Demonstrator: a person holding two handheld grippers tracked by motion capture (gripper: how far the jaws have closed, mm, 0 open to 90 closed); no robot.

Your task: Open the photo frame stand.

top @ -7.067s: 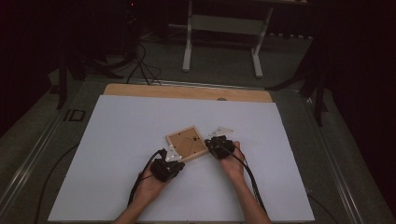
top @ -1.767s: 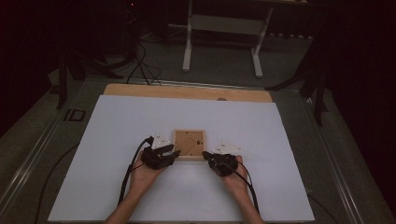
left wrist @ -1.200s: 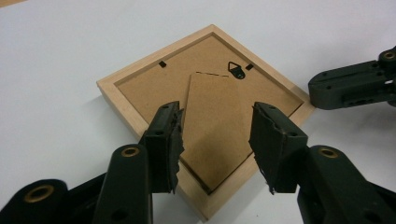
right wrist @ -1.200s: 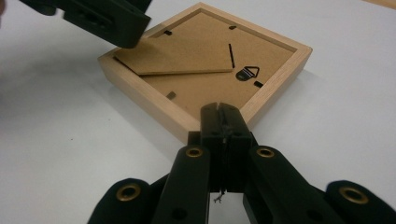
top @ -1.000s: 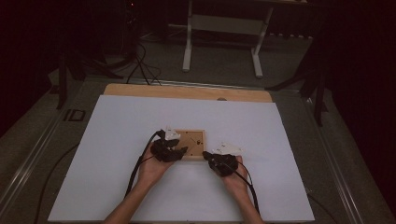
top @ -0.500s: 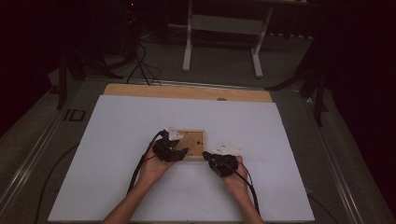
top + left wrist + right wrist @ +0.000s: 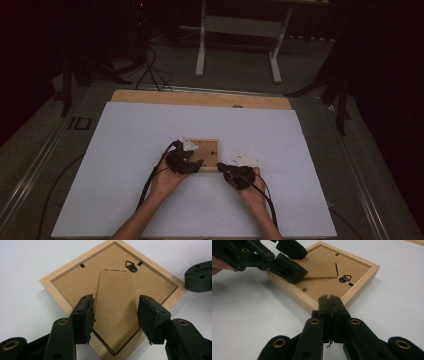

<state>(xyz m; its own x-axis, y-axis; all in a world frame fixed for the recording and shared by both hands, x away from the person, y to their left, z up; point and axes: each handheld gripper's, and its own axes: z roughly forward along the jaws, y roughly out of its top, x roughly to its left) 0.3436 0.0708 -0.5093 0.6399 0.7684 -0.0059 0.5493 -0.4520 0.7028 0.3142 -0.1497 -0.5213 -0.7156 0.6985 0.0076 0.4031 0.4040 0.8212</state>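
A light wooden picture frame (image 7: 209,149) lies face down on the white sheet, its brown backing board (image 7: 75,280) up, with a black hanger (image 7: 131,265) and a fold-out stand flap (image 7: 115,297). My left gripper (image 7: 115,315) hovers over the frame's near left corner (image 7: 196,162). Its jaws have just been opening and stand open on either side of the flap, which sits a little raised (image 7: 319,277). My right gripper (image 7: 329,301) is shut with nothing in it, tips against the frame's near right corner (image 7: 223,168).
The white sheet (image 7: 125,140) covers a wooden board whose far edge (image 7: 200,97) shows. Beyond the table stand a white leg frame (image 7: 240,30) and floor cables (image 7: 150,65). Black cables trail from both grippers toward the near edge.
The frame, turned at an angle several seconds ago, now lies square. My left gripper has come from the frame's left side onto its near left corner. The right gripper has kept still.
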